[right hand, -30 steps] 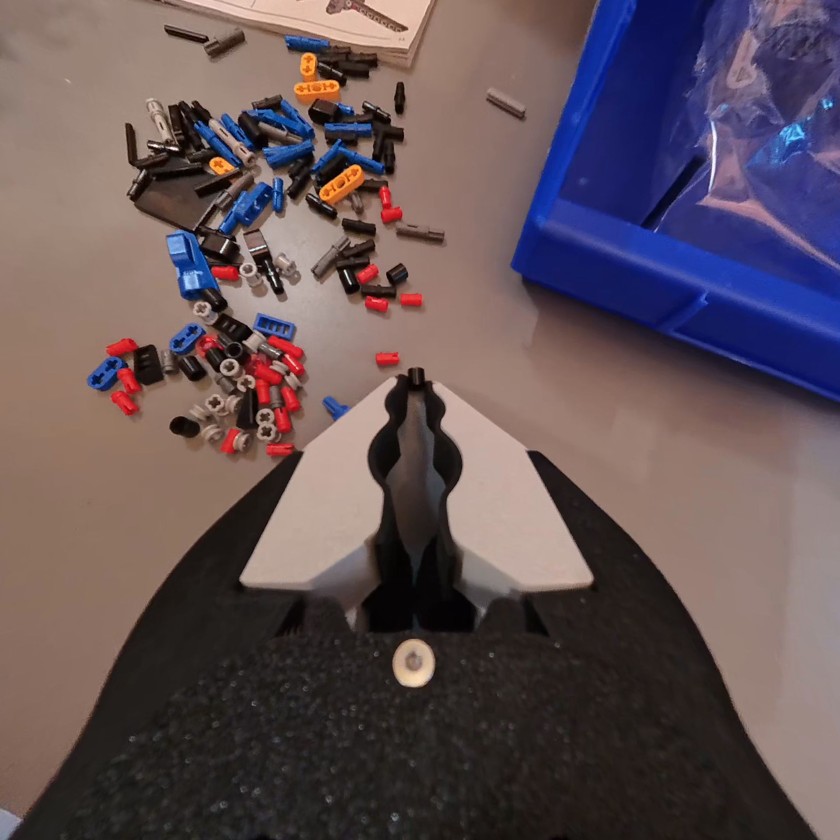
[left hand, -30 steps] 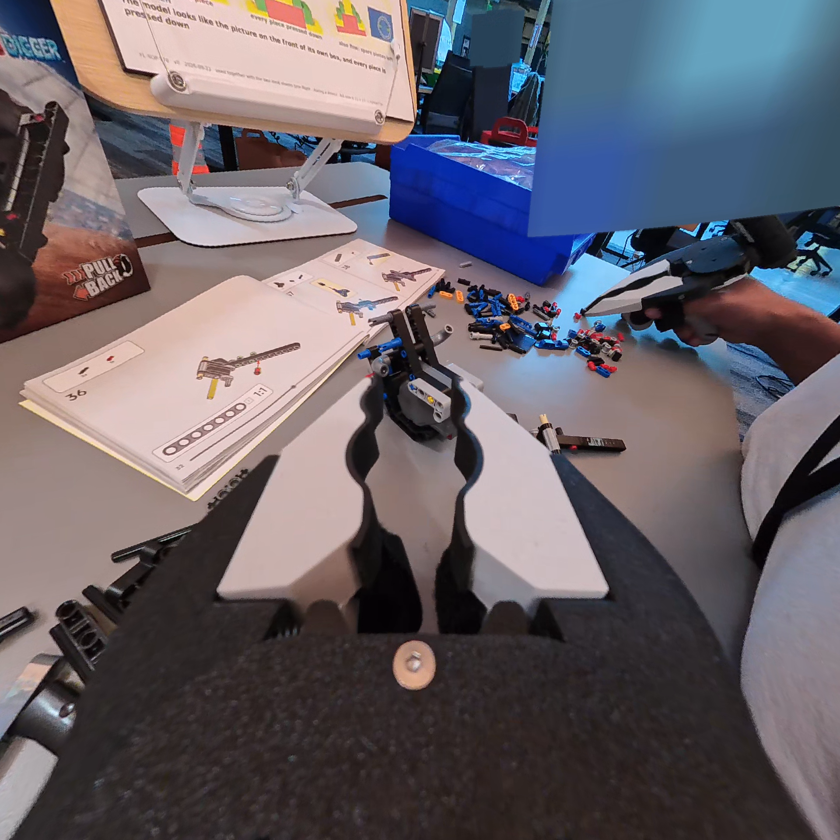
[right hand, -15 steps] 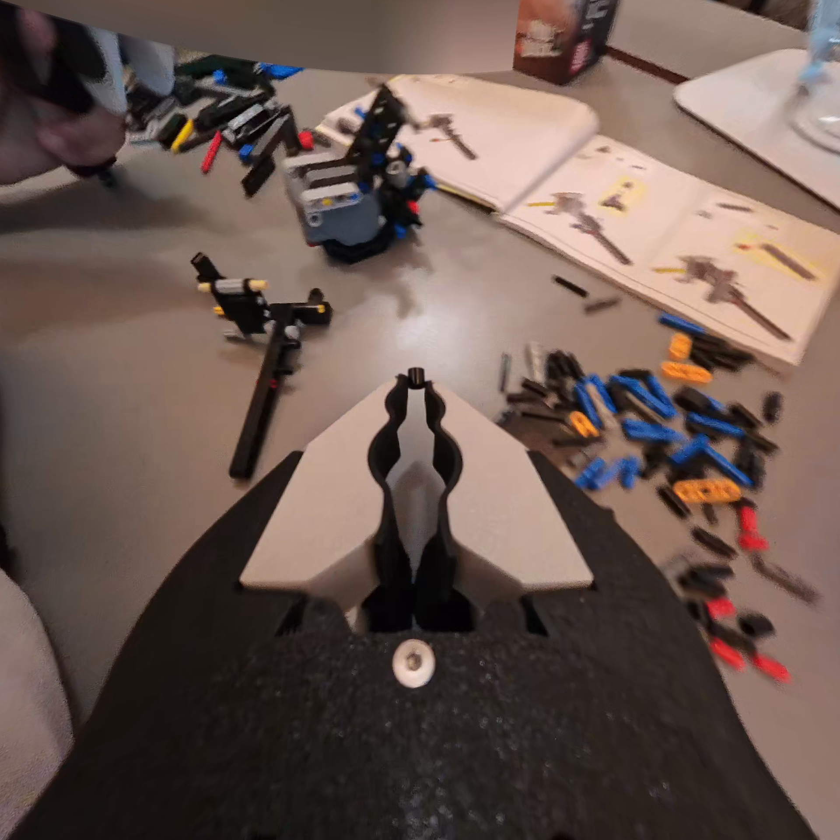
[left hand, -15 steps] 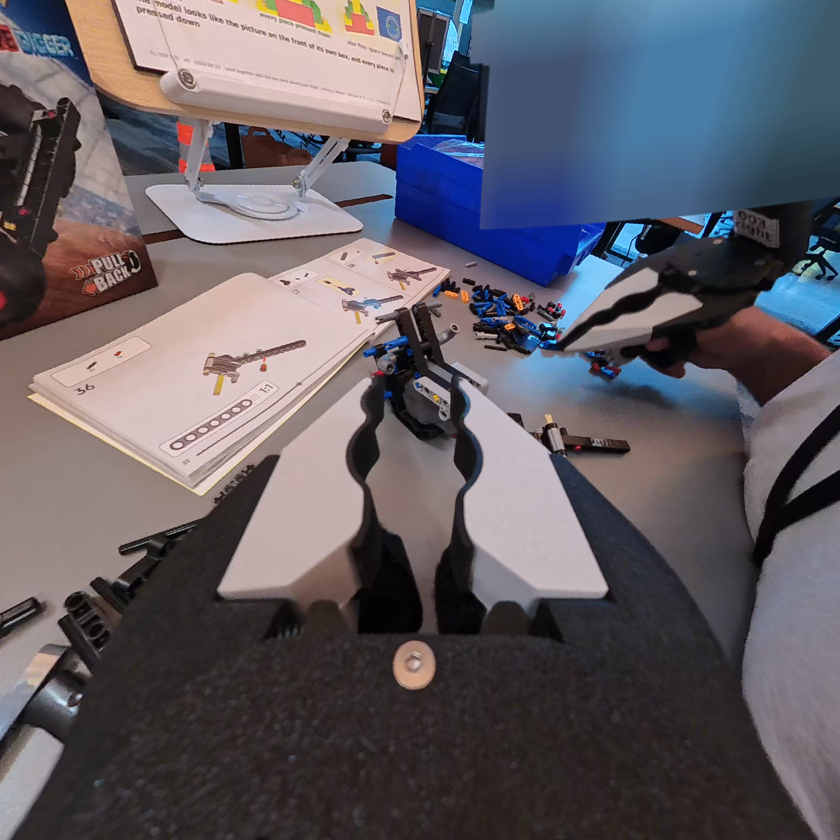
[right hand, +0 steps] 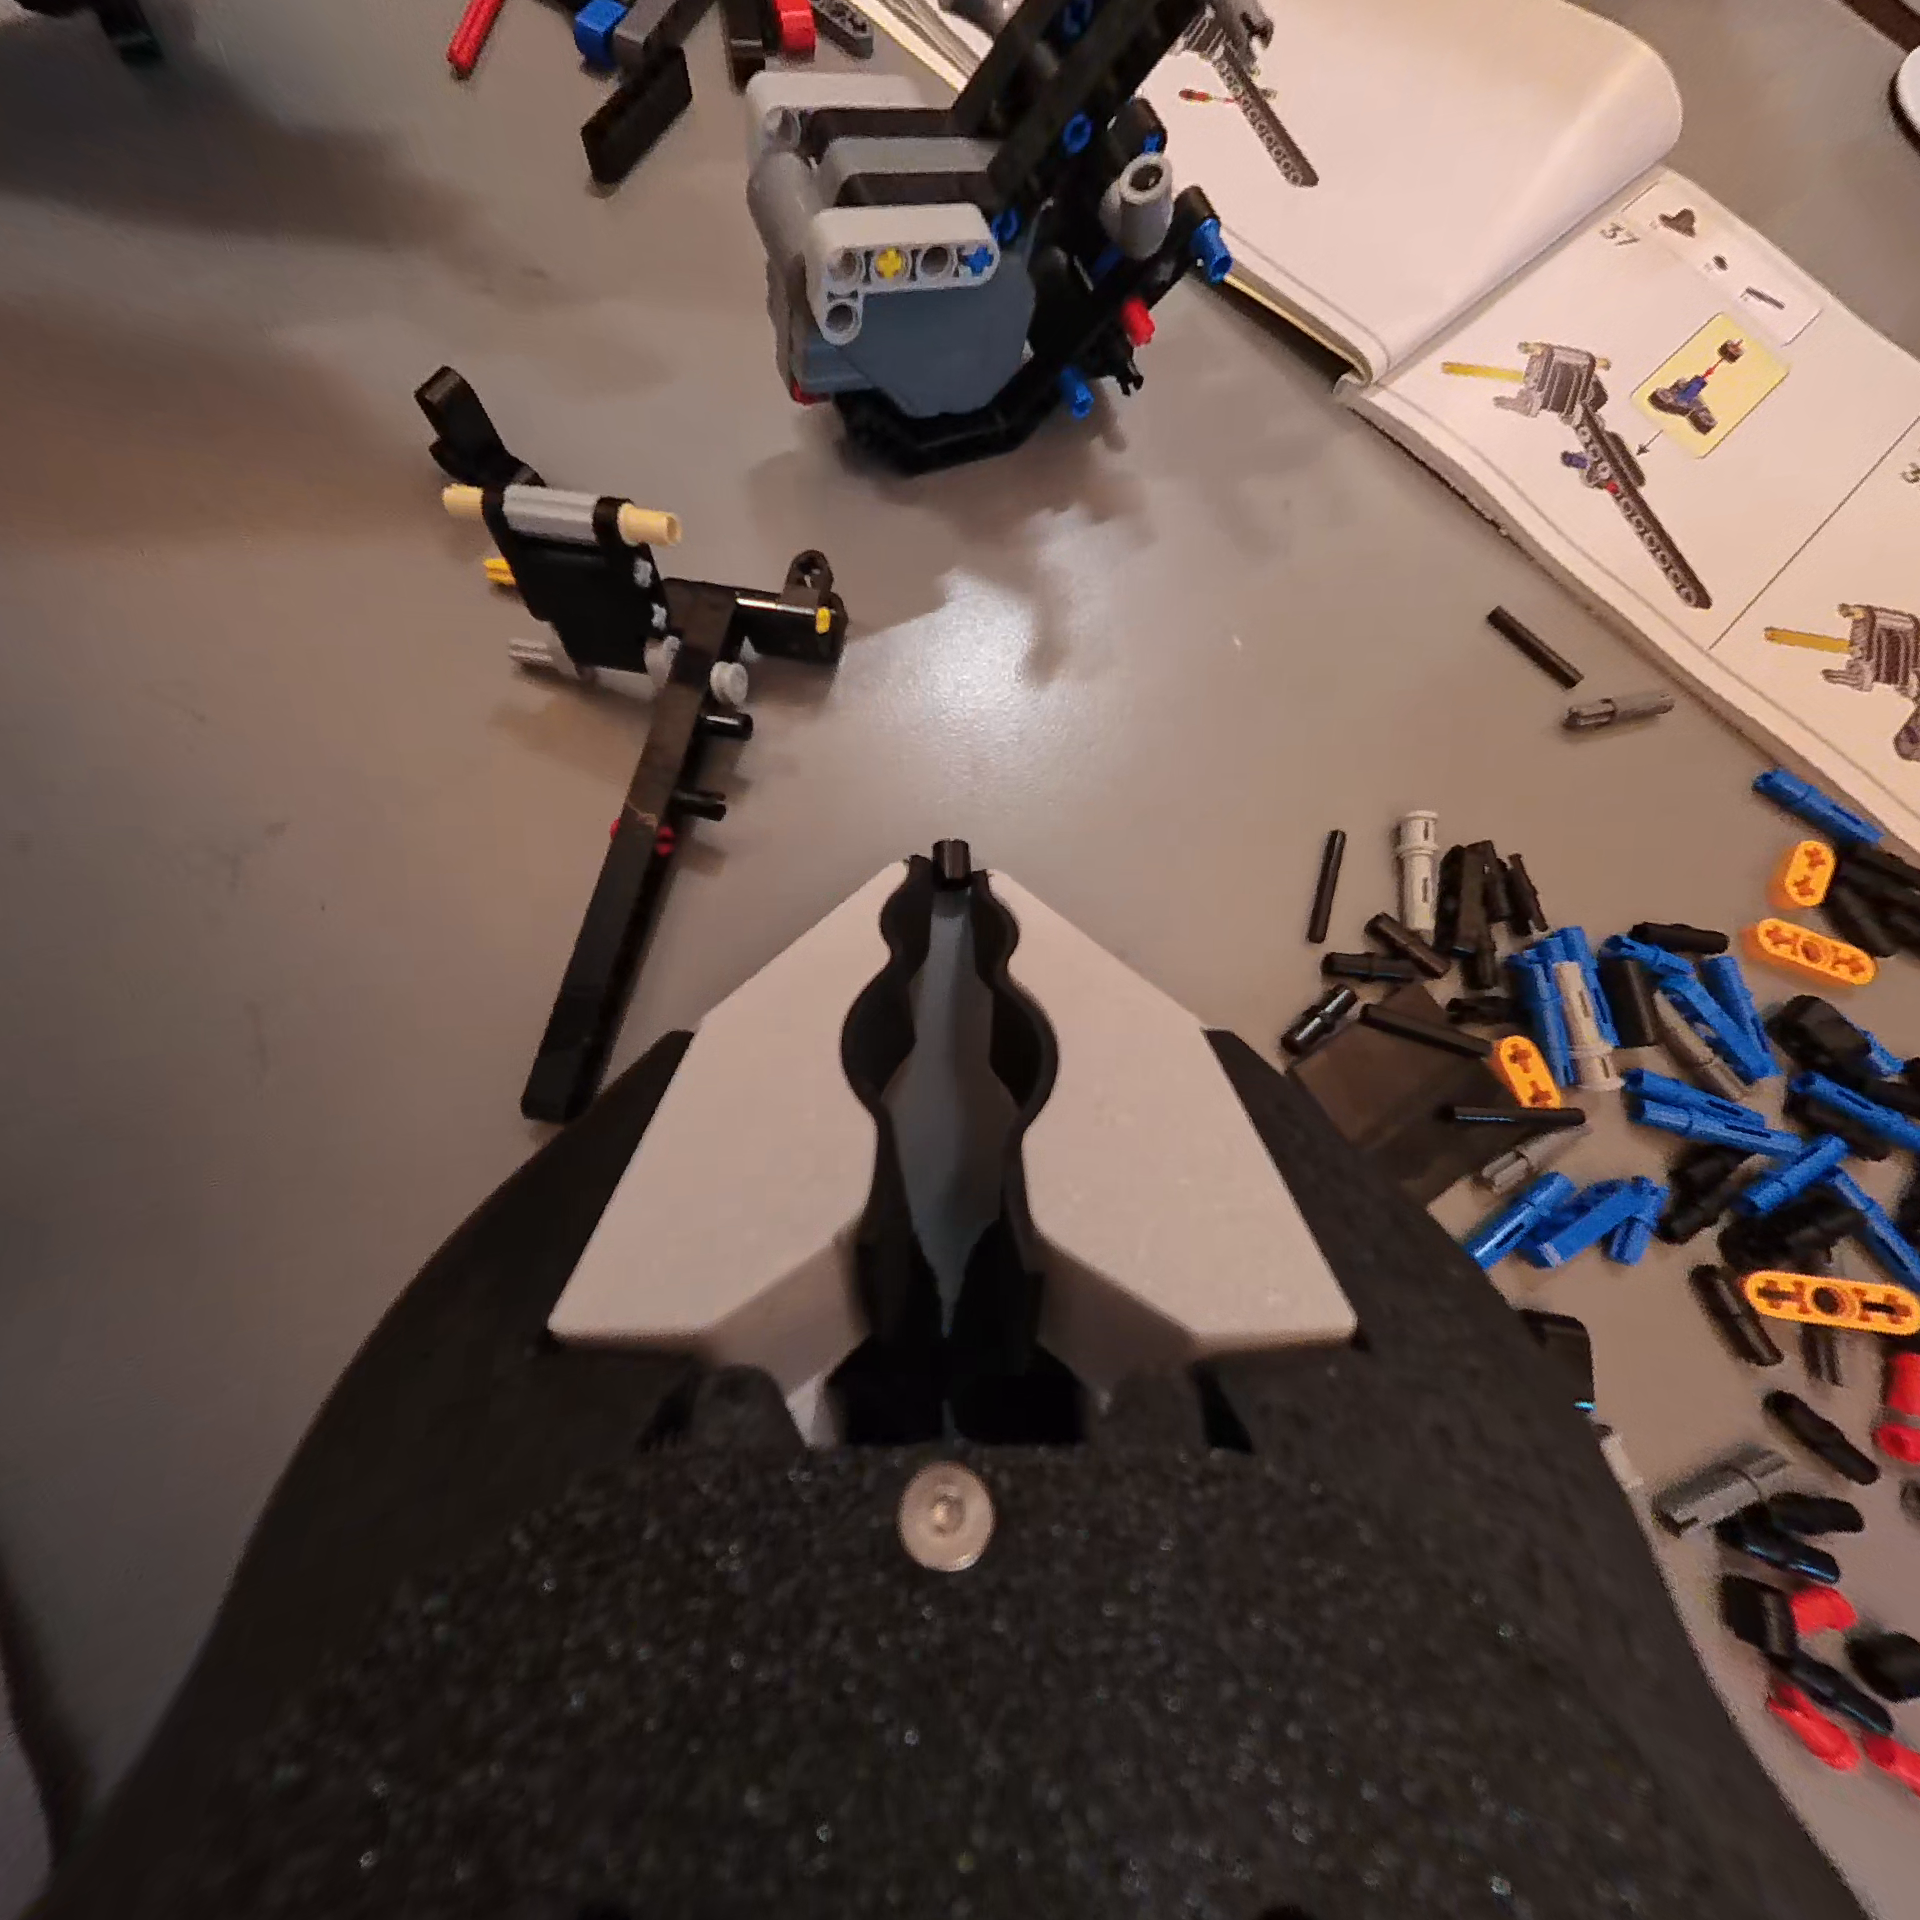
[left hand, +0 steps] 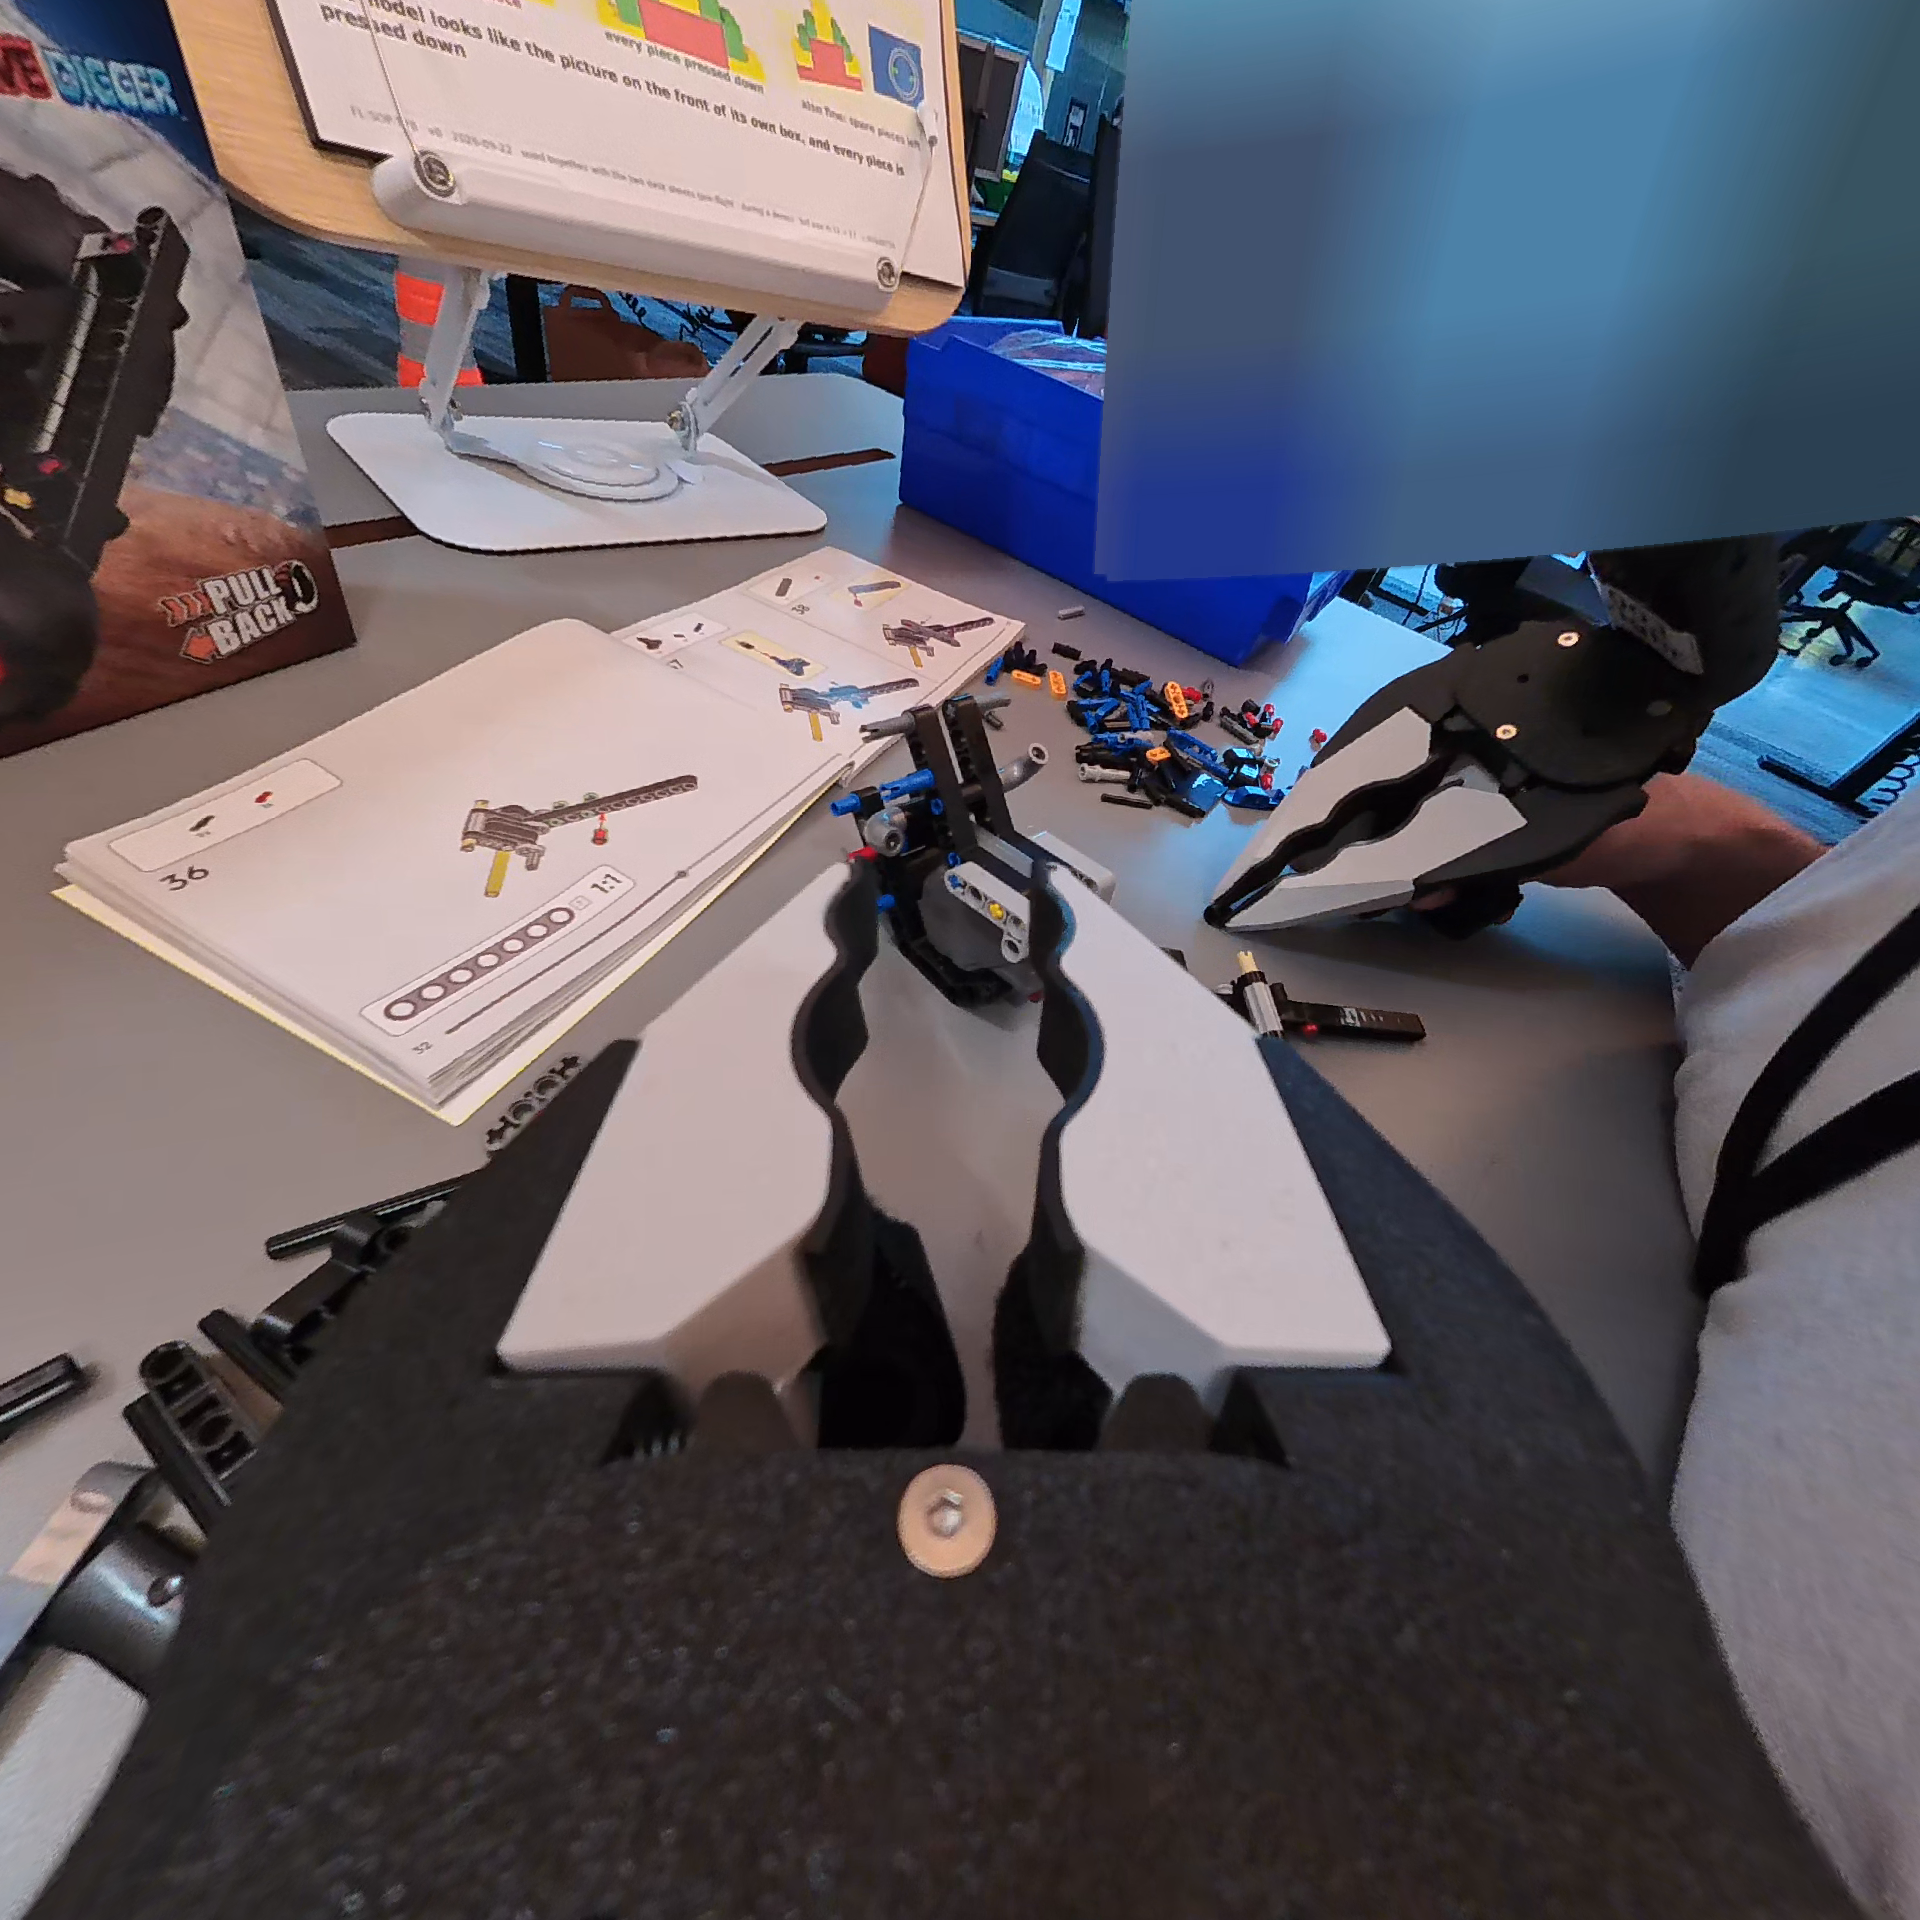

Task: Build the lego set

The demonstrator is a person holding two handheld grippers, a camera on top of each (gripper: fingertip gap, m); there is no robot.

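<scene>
Holding a tiny black pin (right hand: 948, 862) in its closed tips, the right gripper (right hand: 948, 883) points toward the long black arm piece (right hand: 634, 831) just ahead to its left, while the left gripper (left hand: 945, 914) stays apart around the gray model (left hand: 961, 894).

Two grippers: the left gripper (left hand: 951, 894) and the right gripper (right hand: 948, 871), with one small black pin (right hand: 947, 862) at the tips of the second. On the desk (right hand: 260, 852), one partly built model (right hand: 935, 260), one long black sub-assembly (right hand: 644, 727), one open instruction booklet (left hand: 468, 831), one blue bin (left hand: 997, 457) and one set box (left hand: 125, 416). In the loose pile, four orange links (right hand: 1813, 951) countable; blue, black and red pins too many and too blurred for a count.
</scene>
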